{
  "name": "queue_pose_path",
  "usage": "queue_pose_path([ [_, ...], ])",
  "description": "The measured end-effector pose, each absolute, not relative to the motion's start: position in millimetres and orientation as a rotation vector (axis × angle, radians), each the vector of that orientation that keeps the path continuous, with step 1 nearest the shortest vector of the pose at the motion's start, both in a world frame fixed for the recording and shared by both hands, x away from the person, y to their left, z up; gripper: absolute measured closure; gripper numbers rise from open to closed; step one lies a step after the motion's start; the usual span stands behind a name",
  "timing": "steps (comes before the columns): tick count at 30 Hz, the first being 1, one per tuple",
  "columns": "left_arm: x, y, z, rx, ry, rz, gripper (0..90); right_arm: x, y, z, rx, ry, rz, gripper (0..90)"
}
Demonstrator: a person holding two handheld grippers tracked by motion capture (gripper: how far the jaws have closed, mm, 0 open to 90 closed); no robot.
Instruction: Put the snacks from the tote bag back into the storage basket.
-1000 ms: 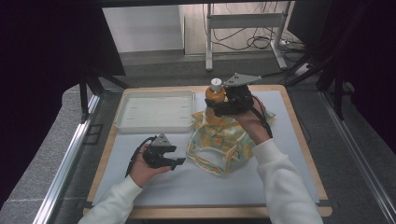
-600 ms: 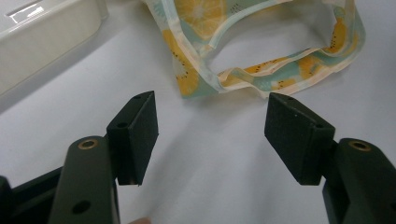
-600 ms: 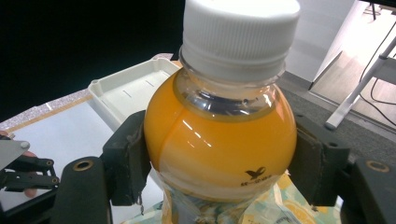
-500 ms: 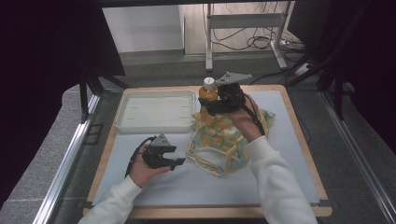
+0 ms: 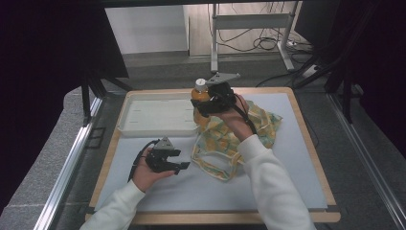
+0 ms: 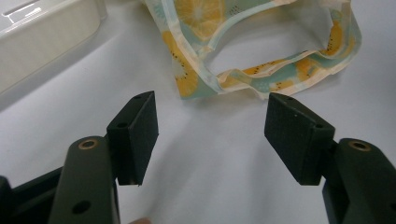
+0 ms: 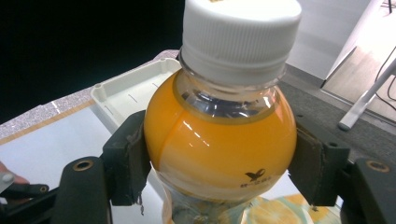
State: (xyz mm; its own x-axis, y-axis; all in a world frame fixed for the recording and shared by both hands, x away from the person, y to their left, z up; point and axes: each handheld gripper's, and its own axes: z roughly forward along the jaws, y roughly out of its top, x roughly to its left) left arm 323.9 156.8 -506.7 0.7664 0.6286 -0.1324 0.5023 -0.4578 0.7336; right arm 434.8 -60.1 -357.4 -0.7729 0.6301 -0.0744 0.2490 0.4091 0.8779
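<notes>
Right now the right gripper [image 5: 207, 103] clamps the bottle [image 7: 219, 135] upright, pads on both sides of its round shoulder, above the bag's [image 5: 239, 139] far edge beside the tray [image 5: 158, 115]. Nearer, the left gripper [image 6: 210, 135] rests with jaws wide and empty, facing the bag's open mouth just ahead.

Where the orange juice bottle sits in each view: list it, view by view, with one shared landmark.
High view: orange juice bottle upper centre, in the right gripper, beside the white tray.
Left gripper view: not in it.
Right gripper view: bottle centre, clamped between the jaws.
Shared landmark: the white tray.
</notes>
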Motion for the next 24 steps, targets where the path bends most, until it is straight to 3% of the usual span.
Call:
queue_pose_path([
  [24, 325, 156, -508, 2.158, 0.83, 0.181, 35.0, 458, -23, -377, 0.801, 2.311, 1.272, 29.9],
])
